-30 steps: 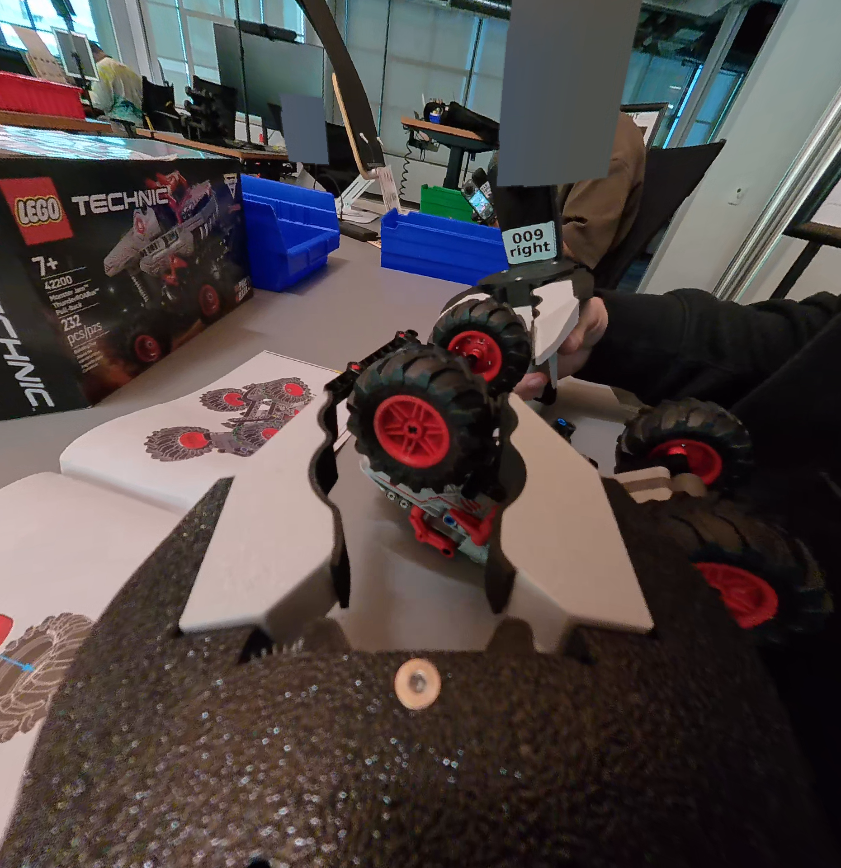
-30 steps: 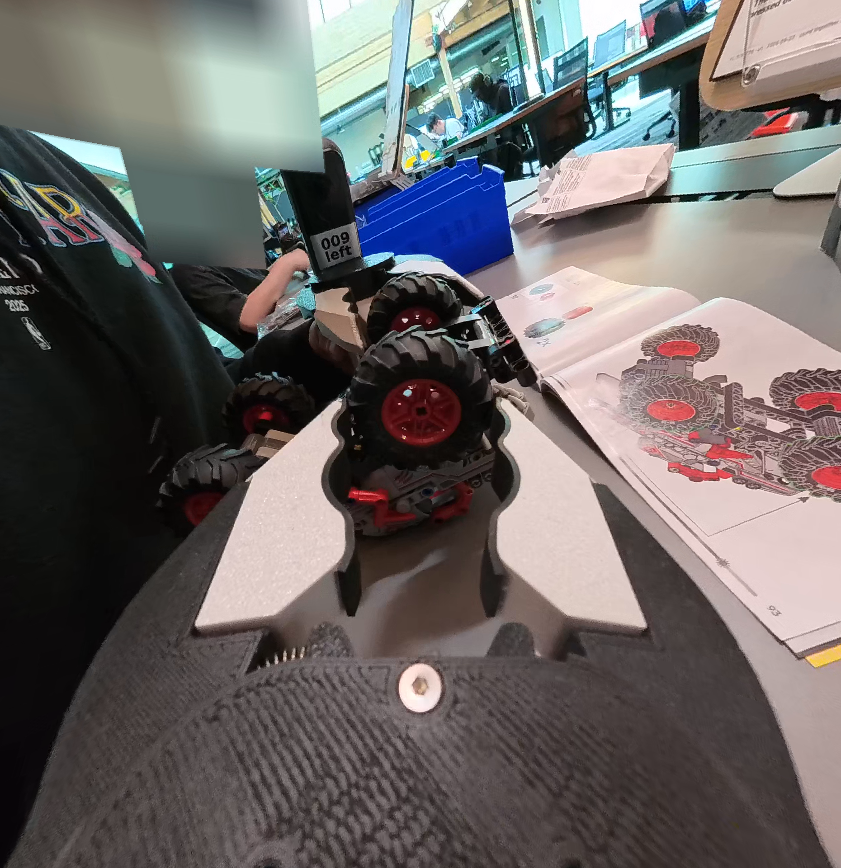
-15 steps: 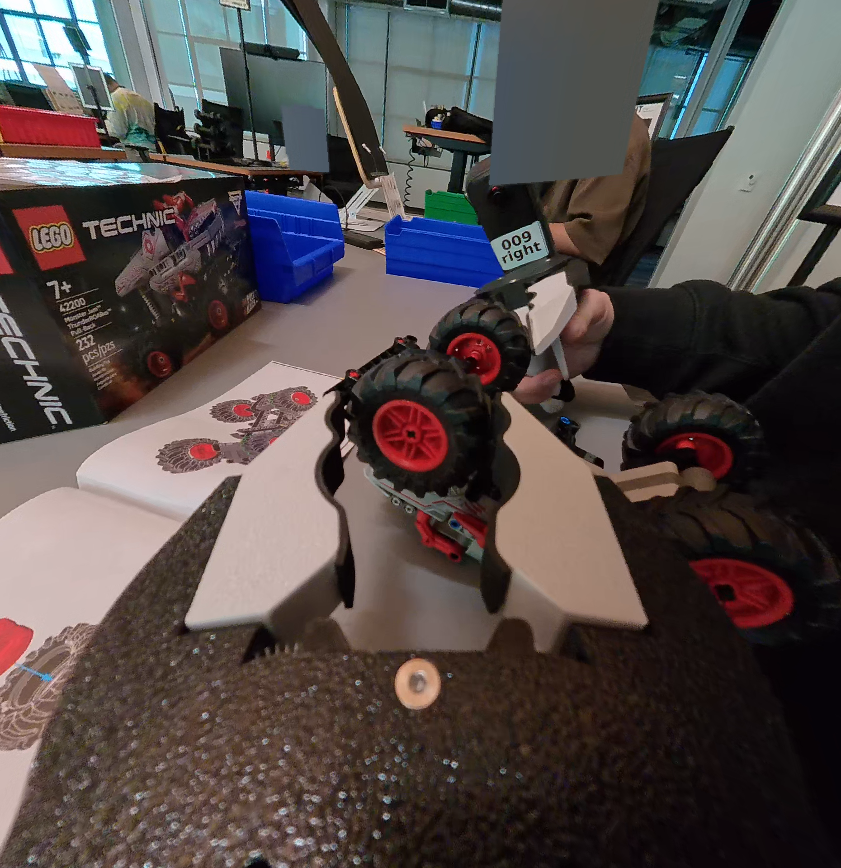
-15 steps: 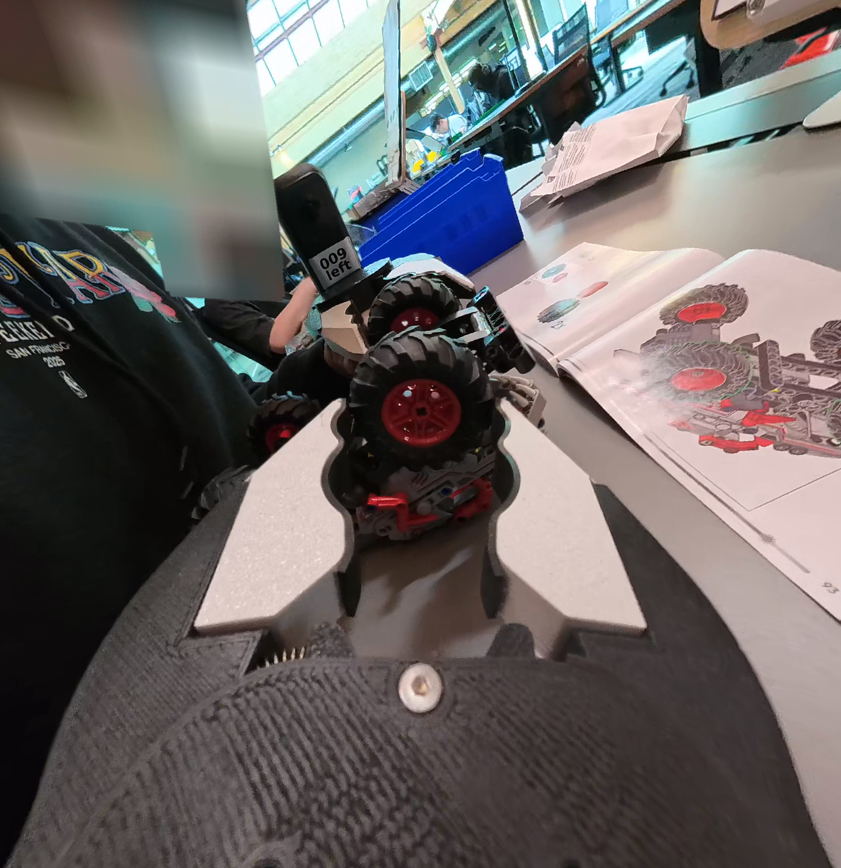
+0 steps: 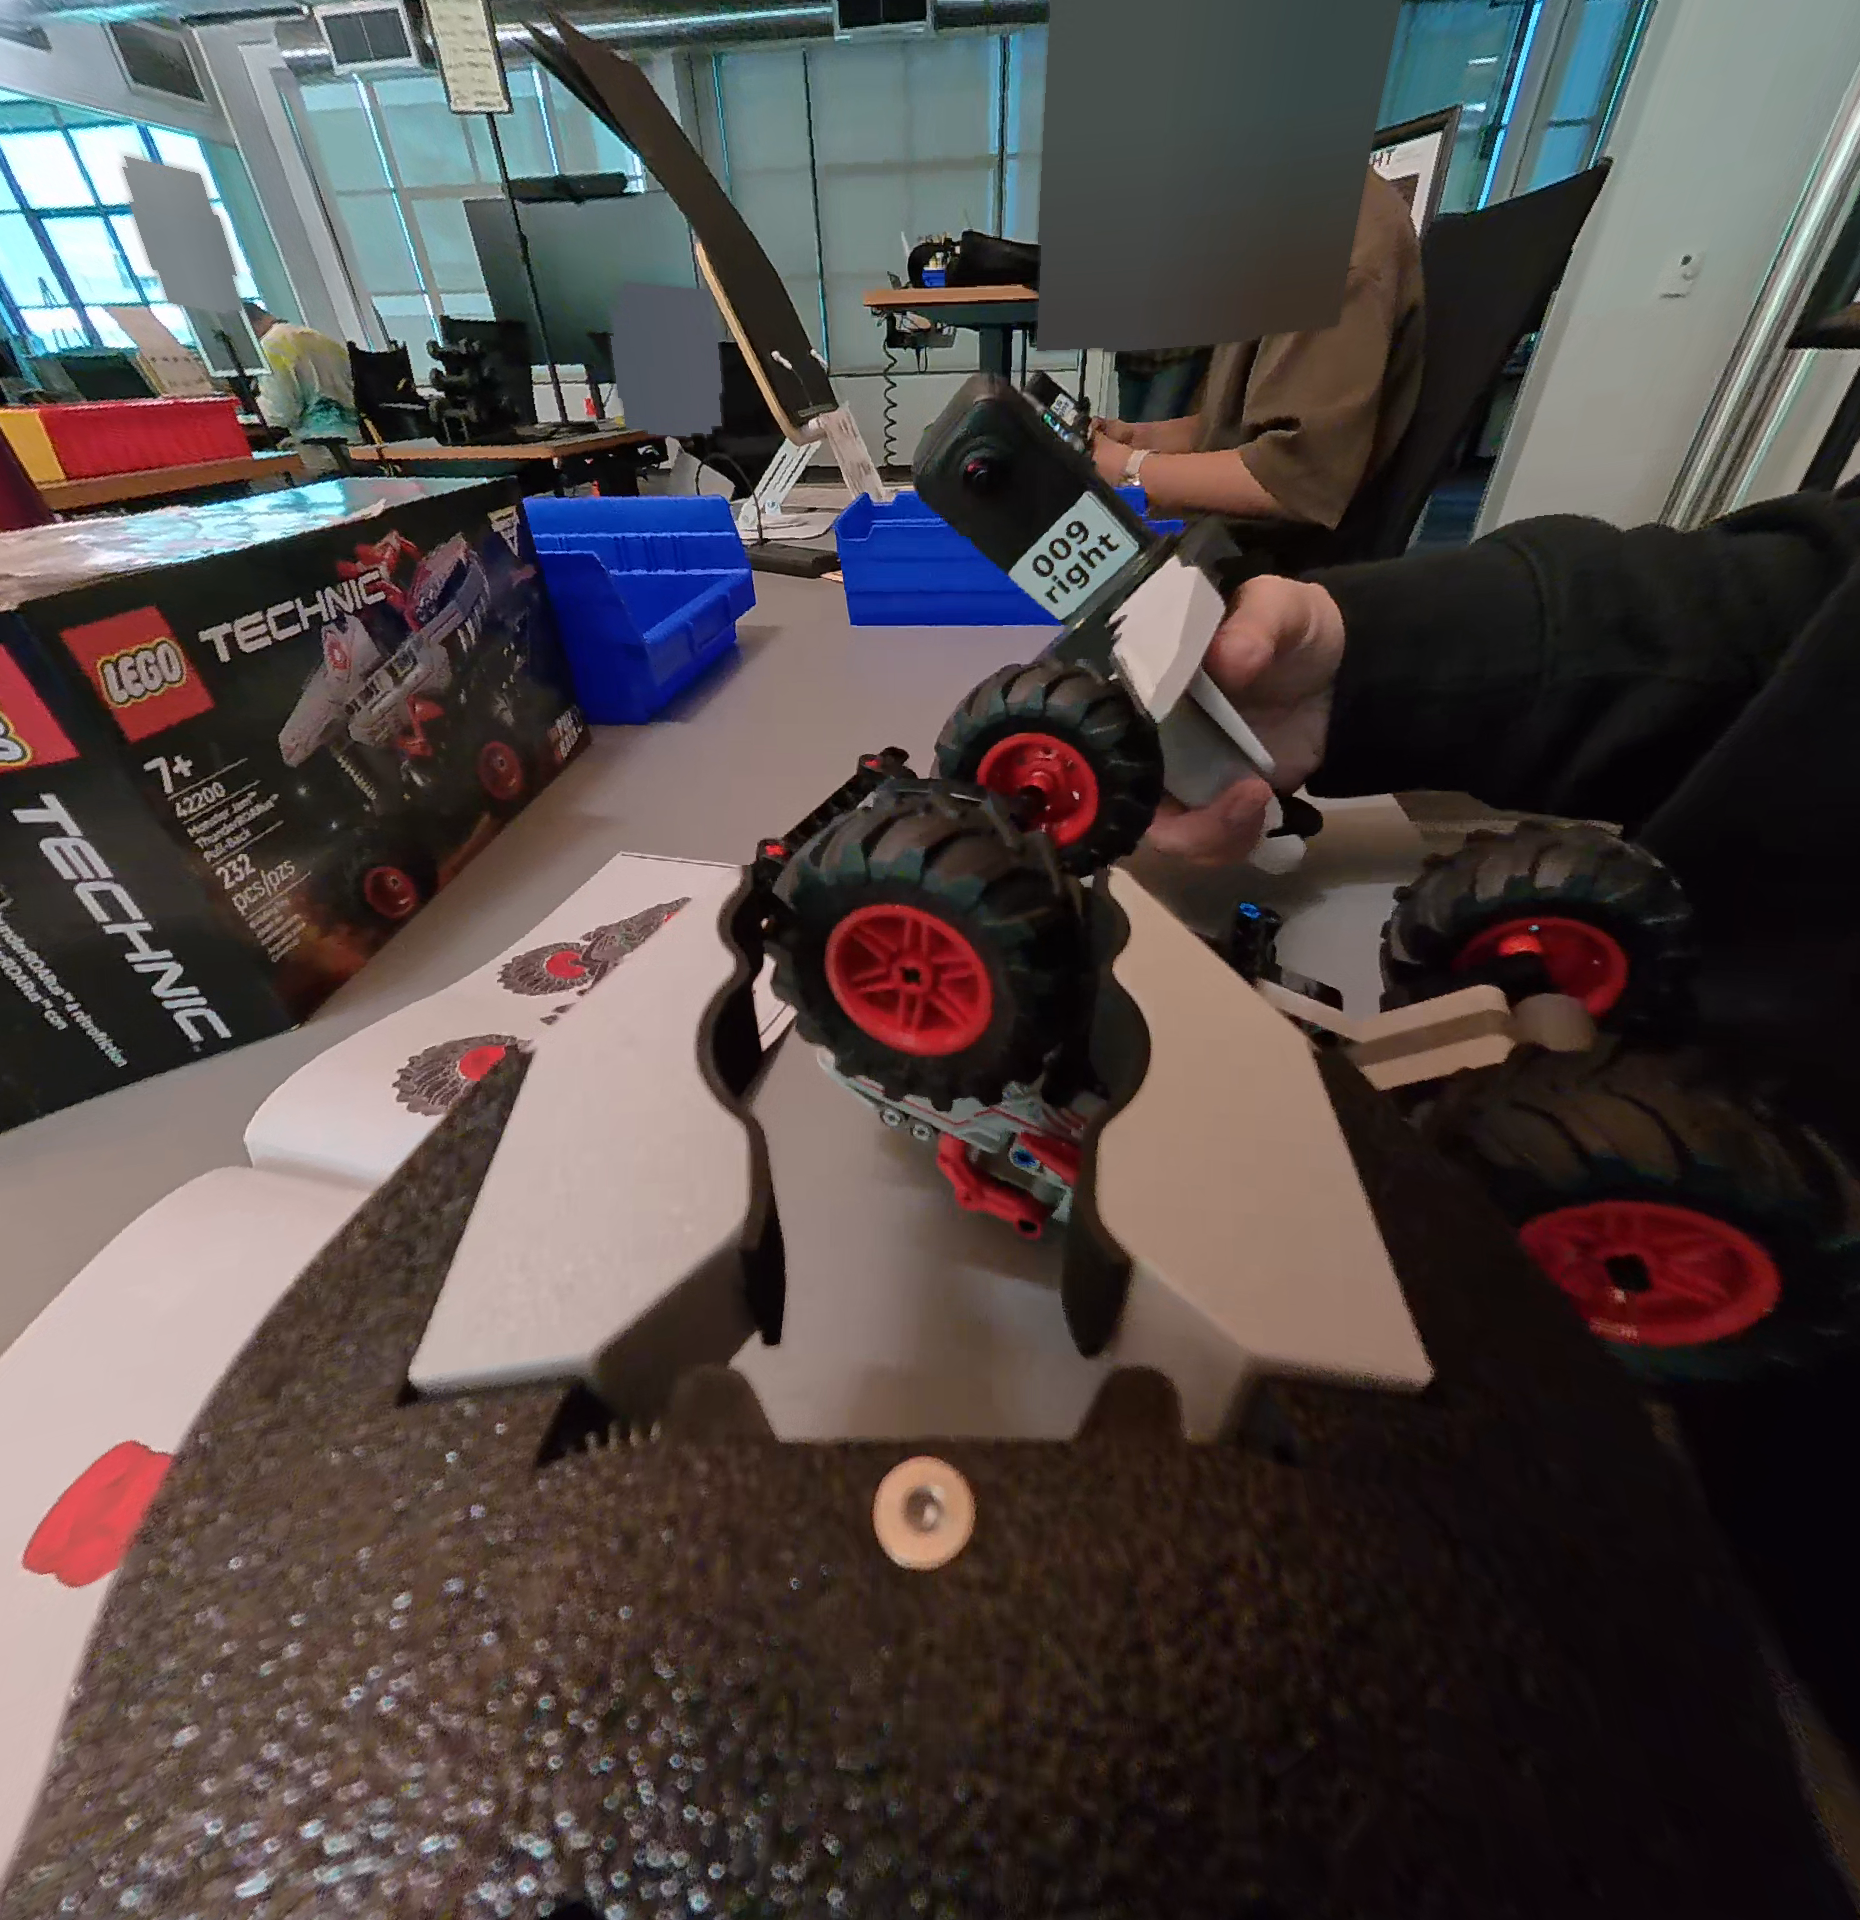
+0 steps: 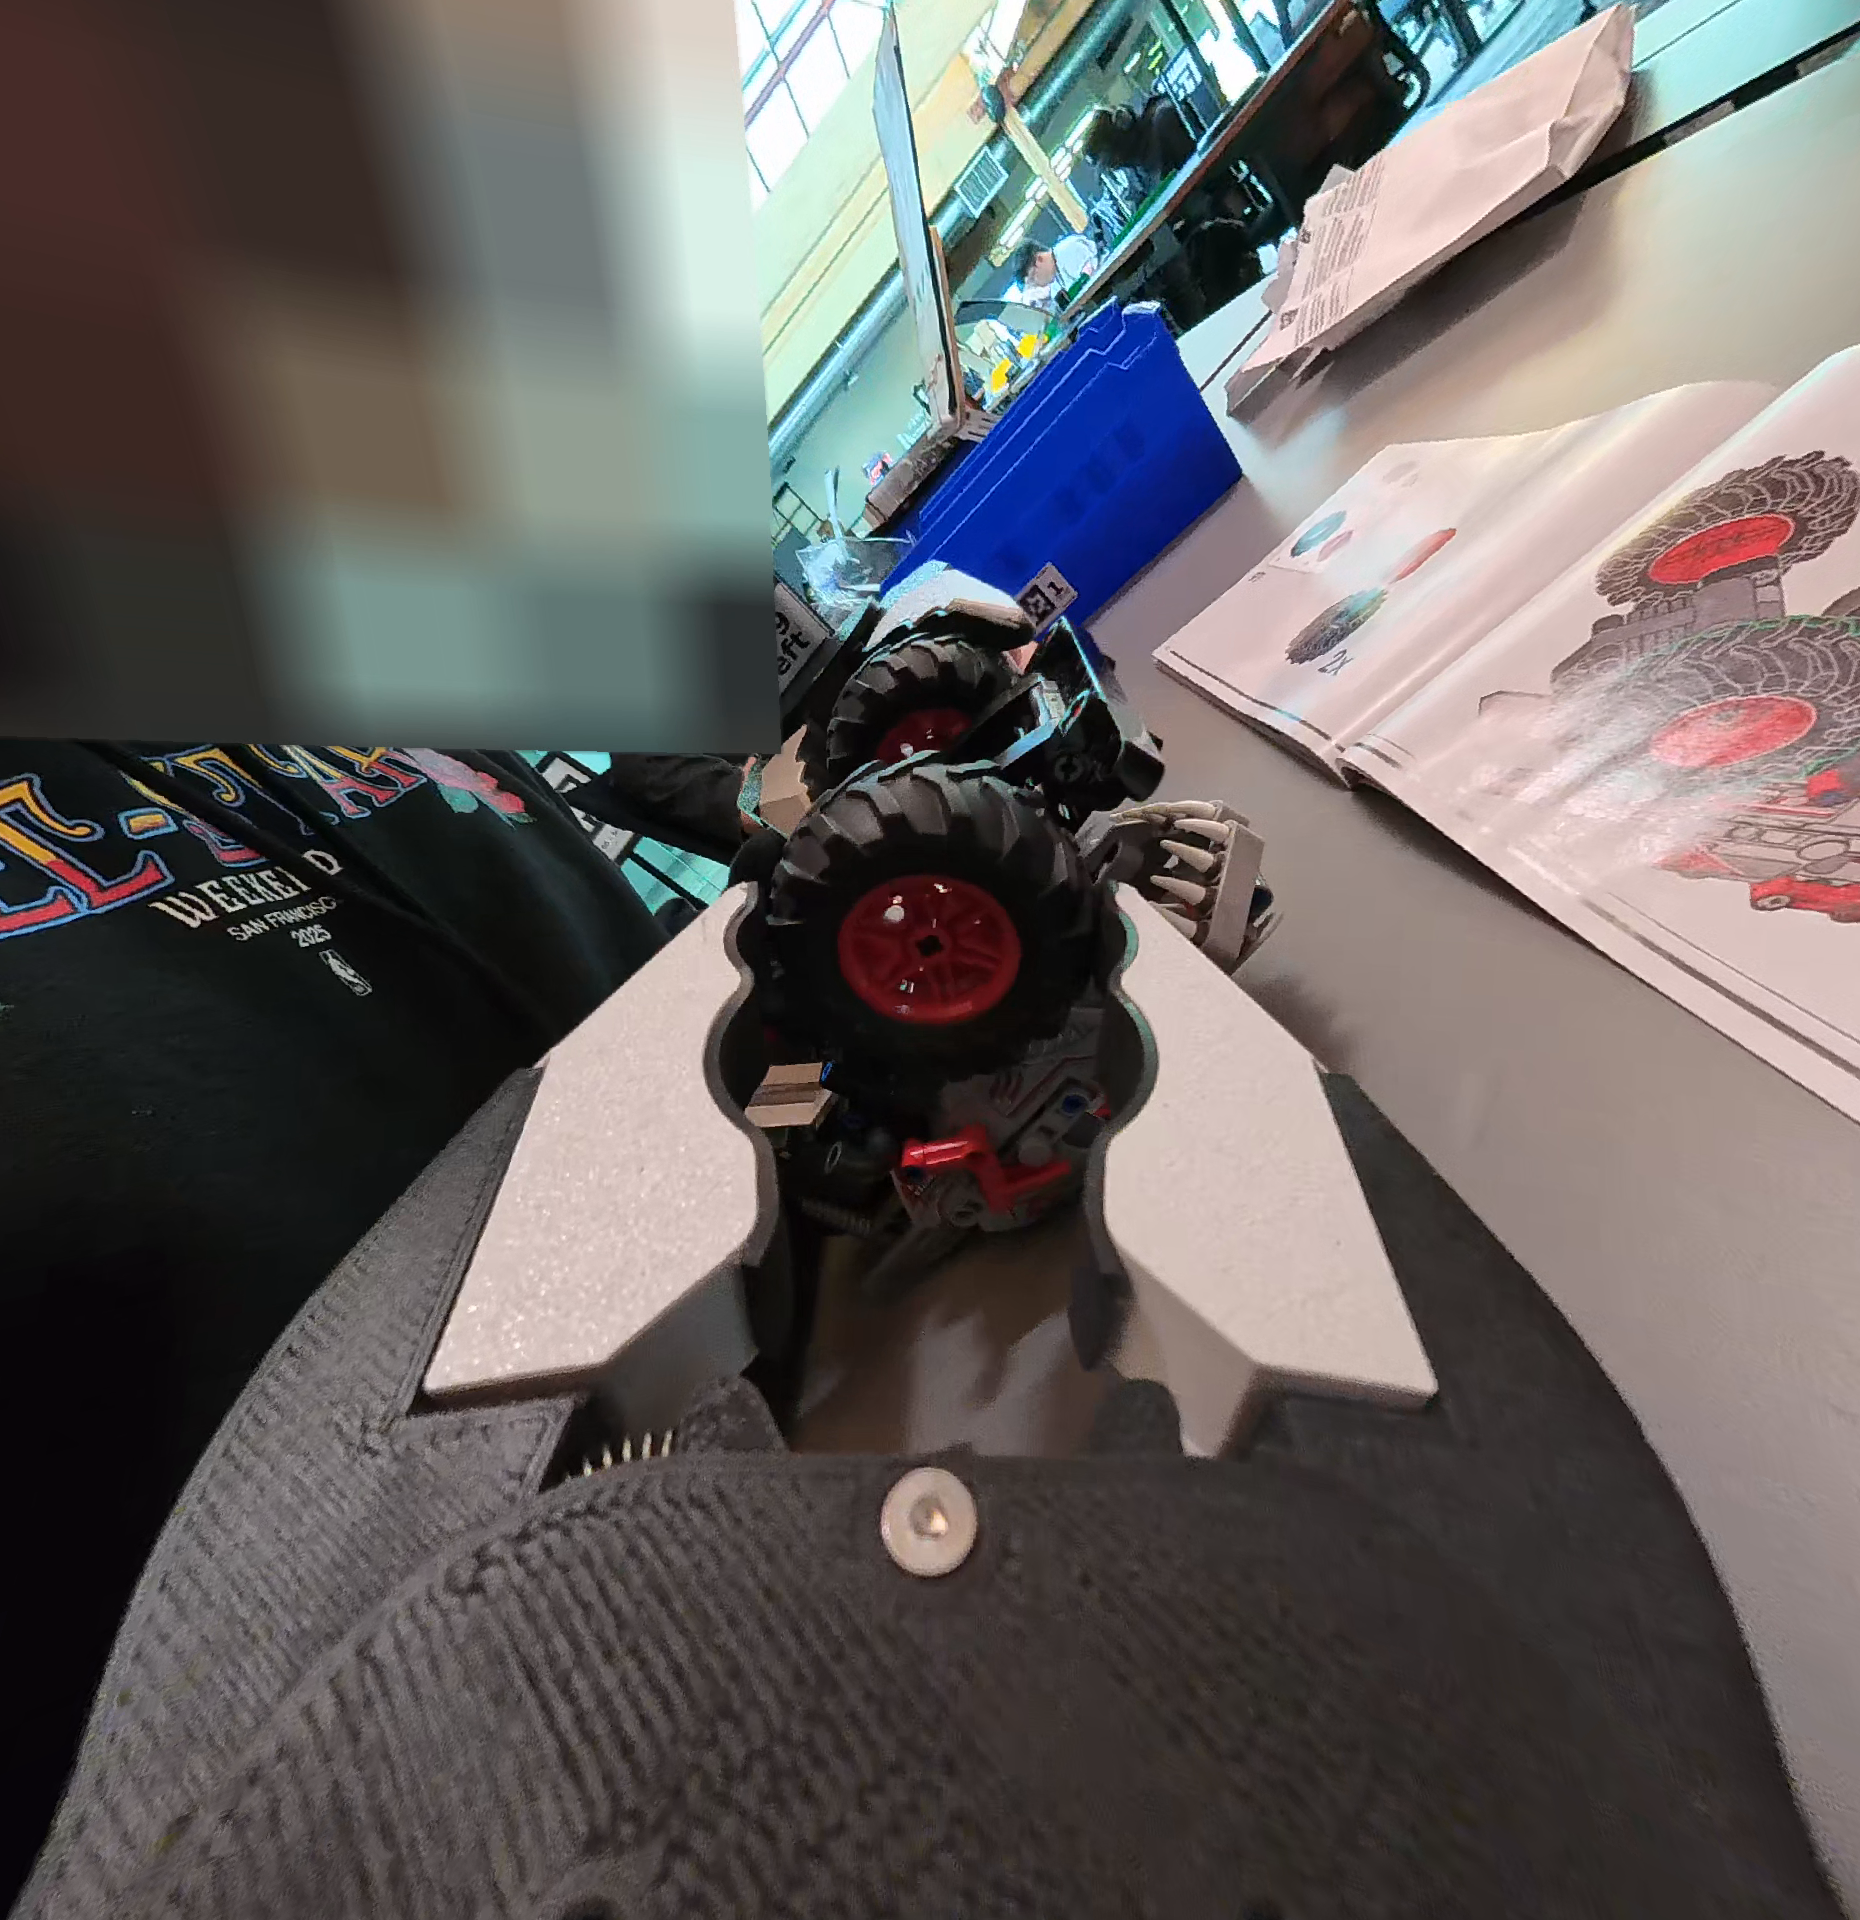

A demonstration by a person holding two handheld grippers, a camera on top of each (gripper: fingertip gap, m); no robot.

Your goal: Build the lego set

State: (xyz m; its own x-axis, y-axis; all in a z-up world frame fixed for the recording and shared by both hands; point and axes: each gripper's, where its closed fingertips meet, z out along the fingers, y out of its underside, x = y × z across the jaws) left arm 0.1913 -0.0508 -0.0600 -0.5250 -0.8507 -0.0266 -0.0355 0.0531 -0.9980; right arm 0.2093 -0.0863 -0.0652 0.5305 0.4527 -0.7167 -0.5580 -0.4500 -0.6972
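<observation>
Gripping the truck chassis (image 5: 967, 1122) from both ends, the left tool (image 5: 921, 1049) is clamped around one red-hubbed wheel (image 5: 910, 977) and the right tool (image 6: 931, 1039) around the wheel (image 6: 931, 951) at the opposite end, holding it above the table (image 5: 697, 748). Two more wheels (image 5: 1539, 935) sit just right of the left tool. Judging by the open instruction booklet (image 6: 1684, 727) beyond the right tool, this build looks well advanced, bodywork still to come.

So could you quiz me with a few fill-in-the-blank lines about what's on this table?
1. The wheels on the toy truck have ____ hubs.
2. The storage bins behind the set's box are ____.
3. The instruction booklet lies ____ on the table.
4. Both the left gripper and the right gripper are shut on the ____.

Missing words: red; blue; open; truck
</observation>
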